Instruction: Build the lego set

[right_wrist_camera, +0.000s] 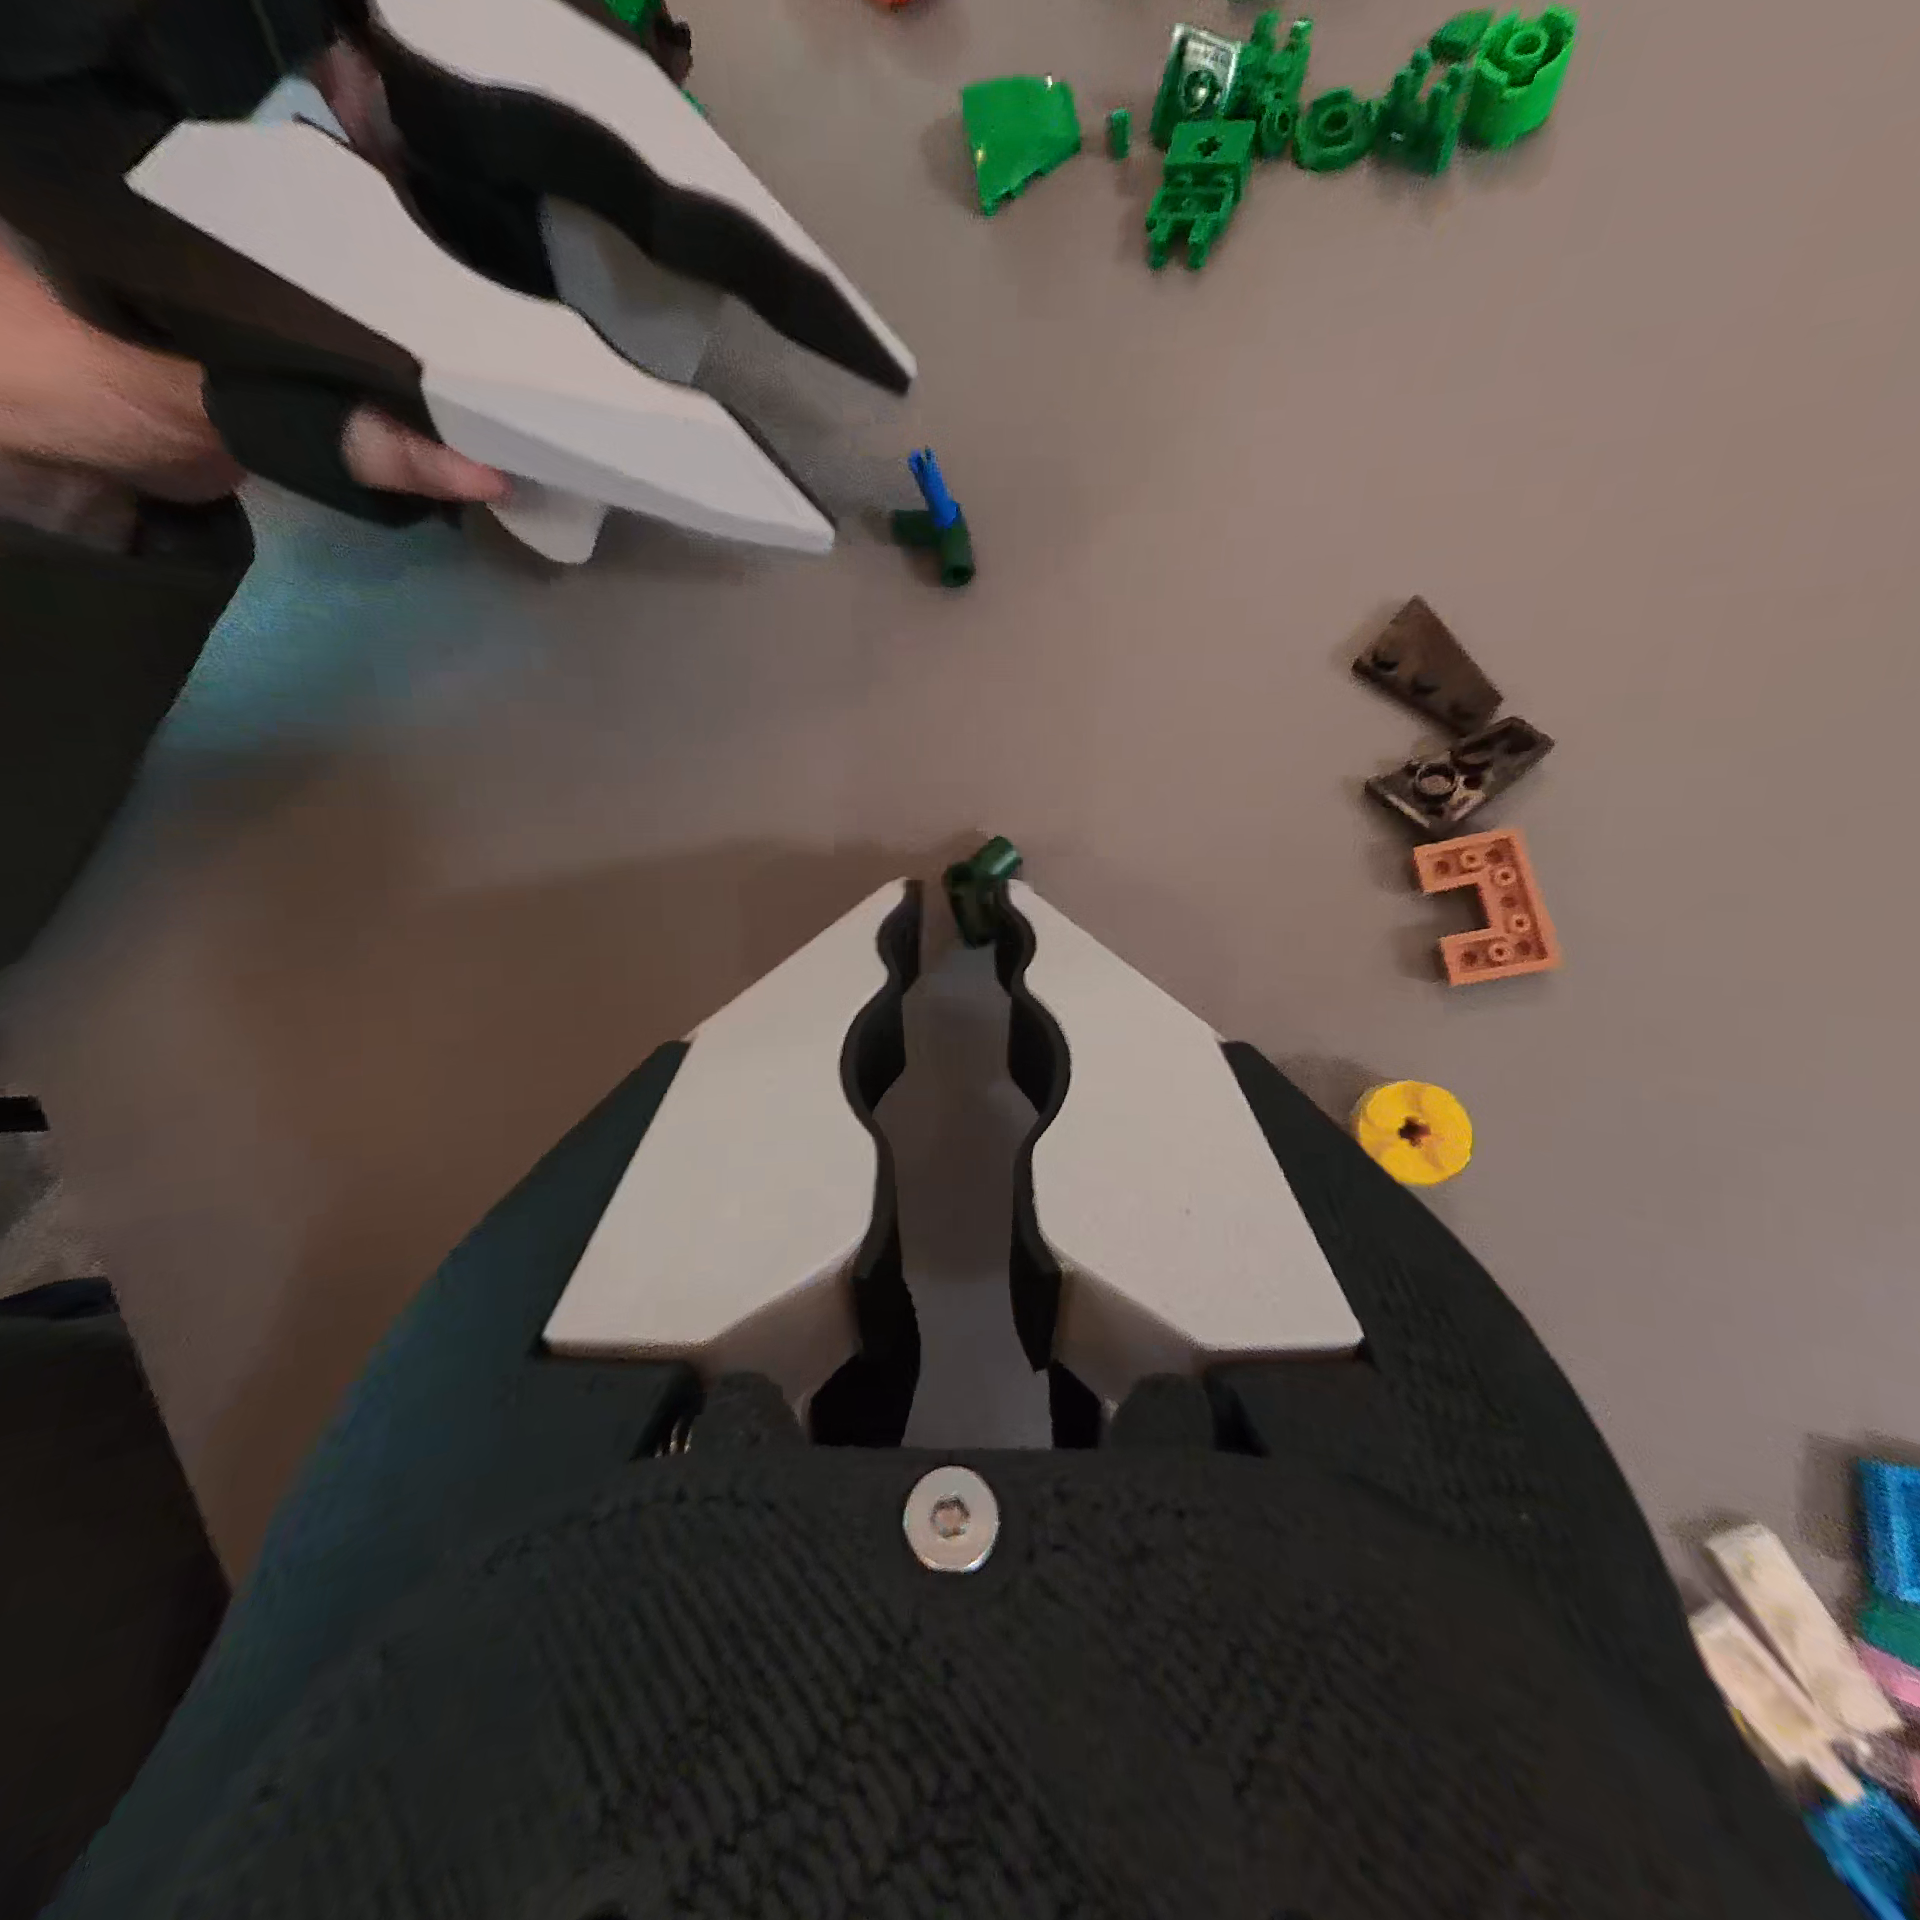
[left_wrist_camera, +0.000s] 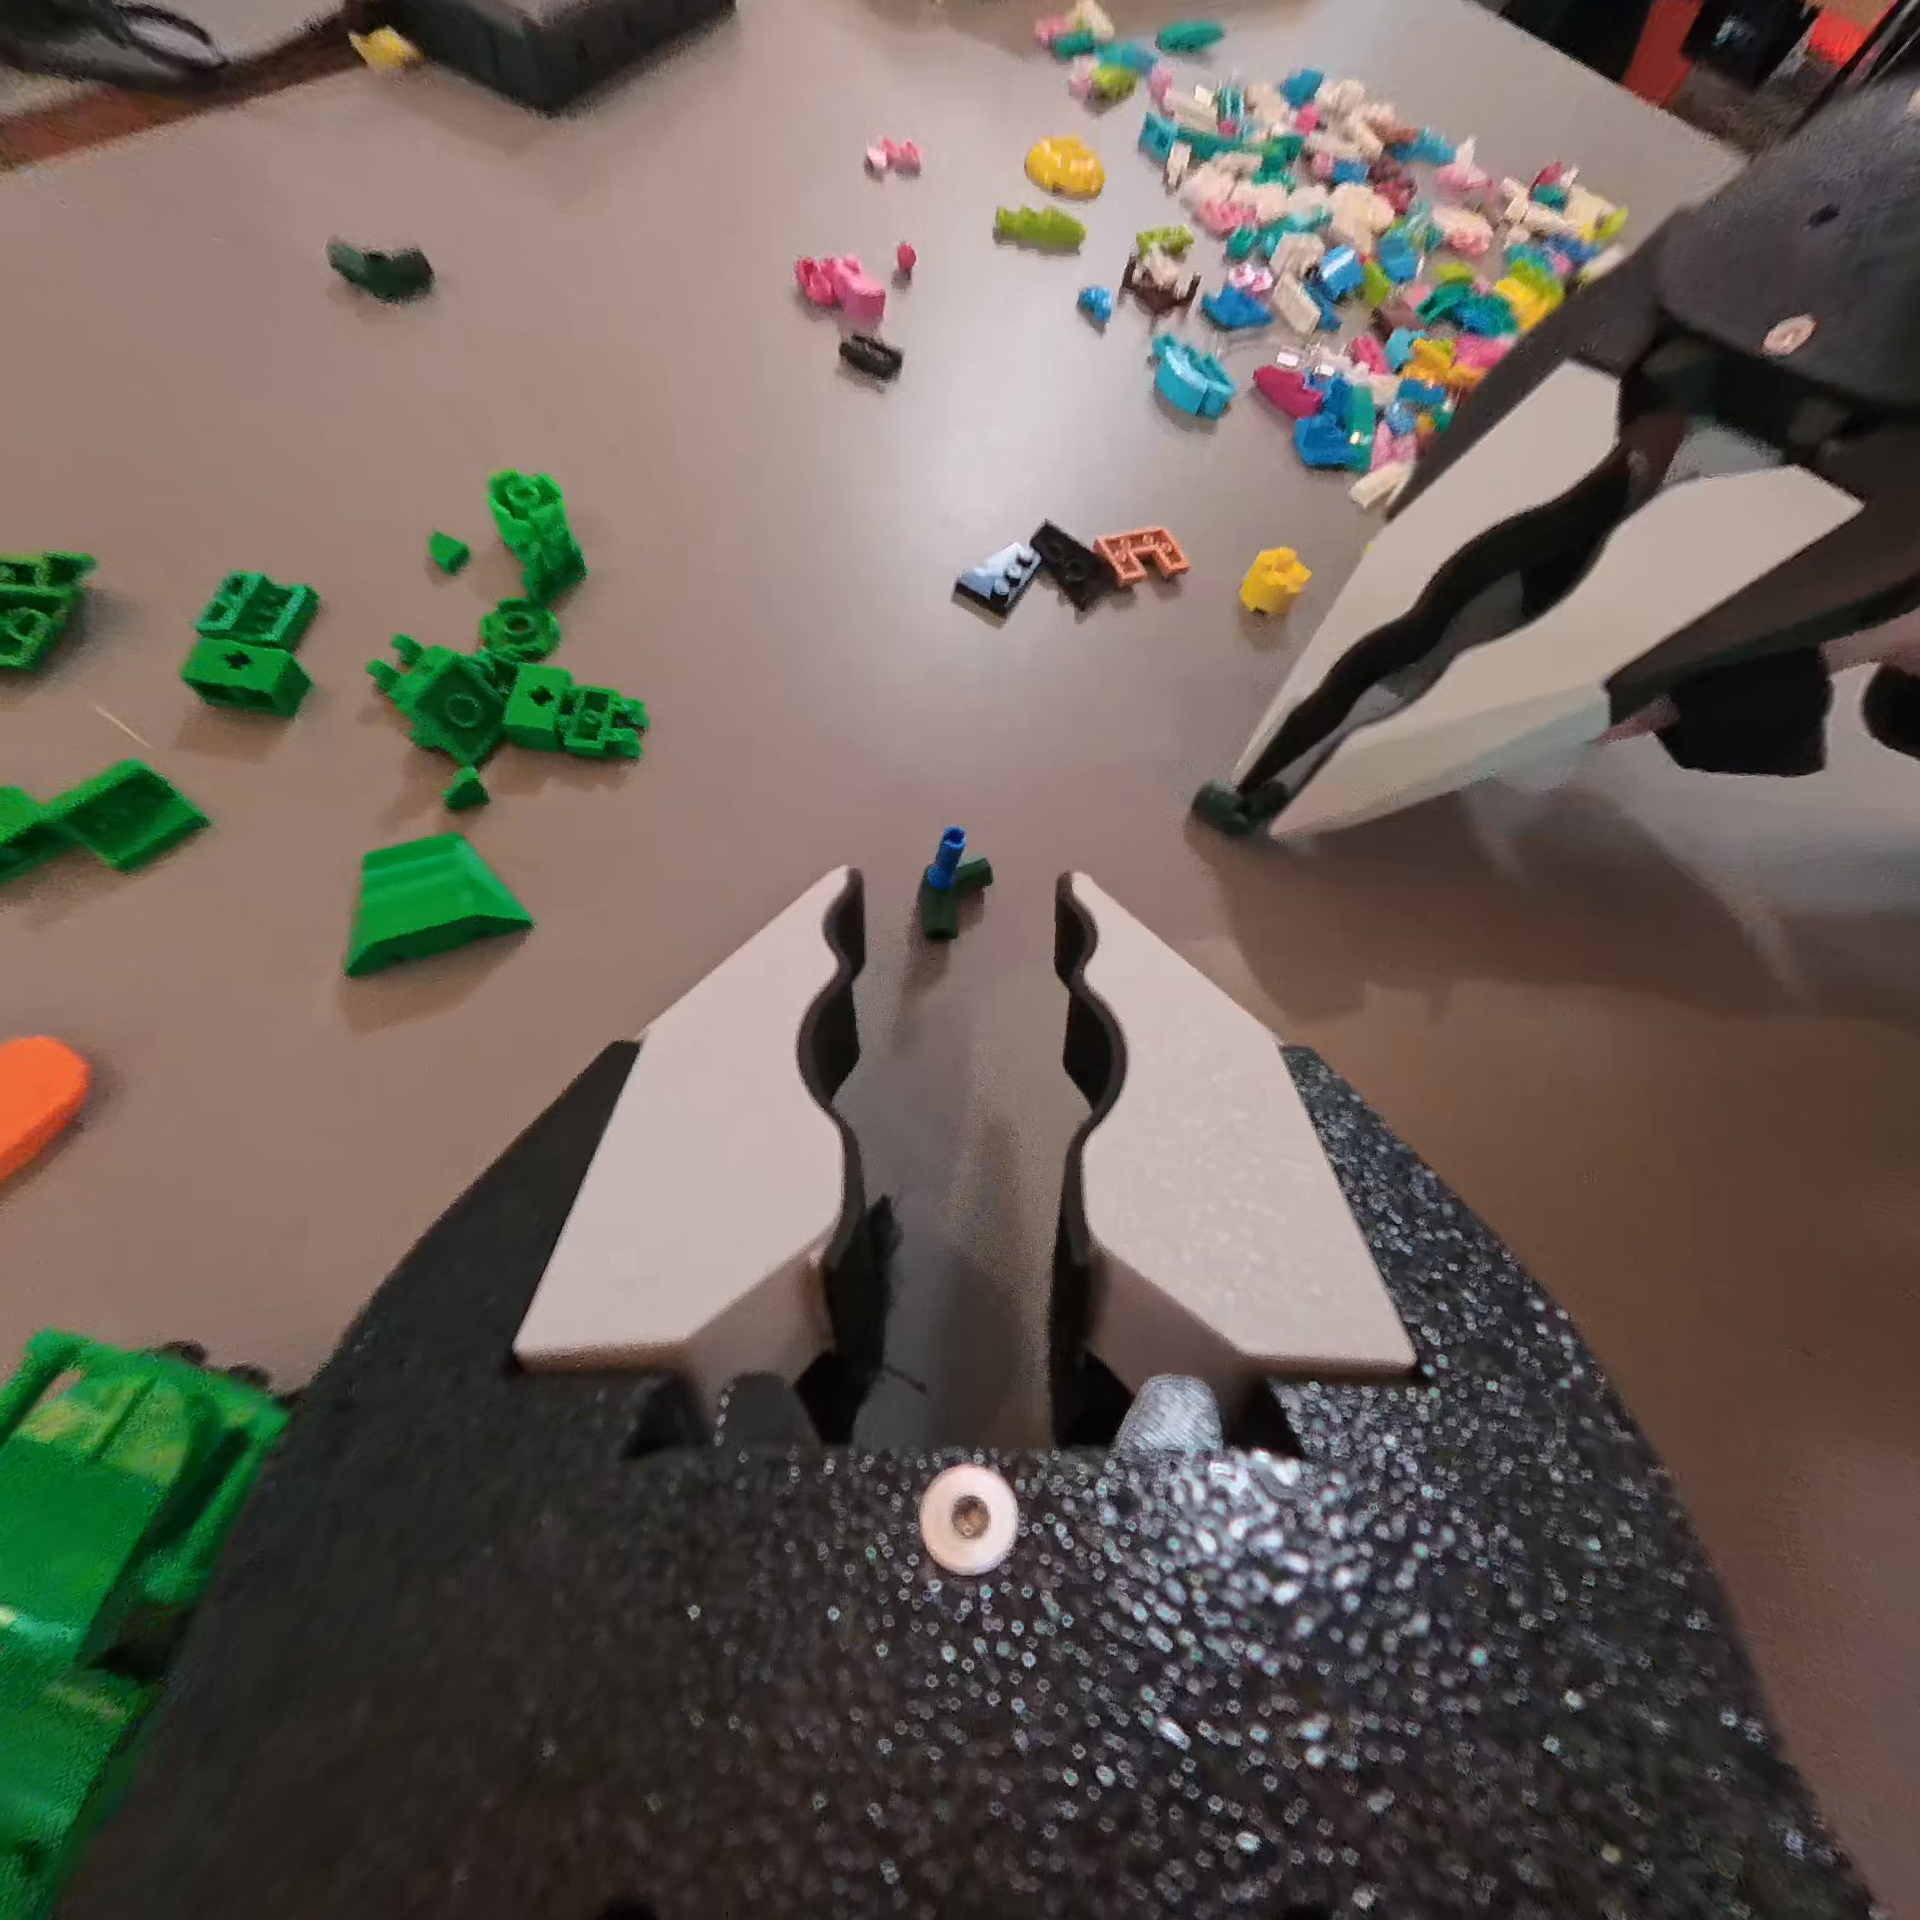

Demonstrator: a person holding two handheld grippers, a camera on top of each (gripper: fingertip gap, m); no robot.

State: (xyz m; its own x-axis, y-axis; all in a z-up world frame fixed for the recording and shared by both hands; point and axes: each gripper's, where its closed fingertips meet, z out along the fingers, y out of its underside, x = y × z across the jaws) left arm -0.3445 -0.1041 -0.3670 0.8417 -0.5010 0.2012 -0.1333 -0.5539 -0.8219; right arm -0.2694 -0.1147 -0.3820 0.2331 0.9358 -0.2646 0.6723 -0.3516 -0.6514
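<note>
A small dark green connector with a blue pin [left_wrist_camera: 951,883] lies on the grey table just ahead of my left gripper [left_wrist_camera: 958,896], whose fingers are open and empty, one on each side of it. It also shows in the right wrist view [right_wrist_camera: 935,530], beside the left gripper [right_wrist_camera: 868,457]. My right gripper [right_wrist_camera: 966,896] is shut on a second small dark green connector [right_wrist_camera: 982,883] at its fingertips, low at the table. In the left wrist view the right gripper [left_wrist_camera: 1236,805] comes in from the right with that piece [left_wrist_camera: 1224,808] at its tip.
Loose bright green pieces [left_wrist_camera: 468,707] [right_wrist_camera: 1299,114] lie to the left. Two dark plates [right_wrist_camera: 1455,727], an orange bracket [left_wrist_camera: 1143,551] [right_wrist_camera: 1491,909] and a yellow round piece [left_wrist_camera: 1273,580] [right_wrist_camera: 1413,1132] lie nearby. A colourful brick pile [left_wrist_camera: 1351,281] sits far right. A hand [right_wrist_camera: 104,416] holds the left gripper. The left gripper's tips are roughly 9 centimetres from the right gripper's. The yellow round piece [left_wrist_camera: 1273,580] is closer to my right gripper, around 7 centimetres from its tips; the left tips are 15 centimetres off. It turns up in the right wrist view [right_wrist_camera: 1391,1108] as well.
</note>
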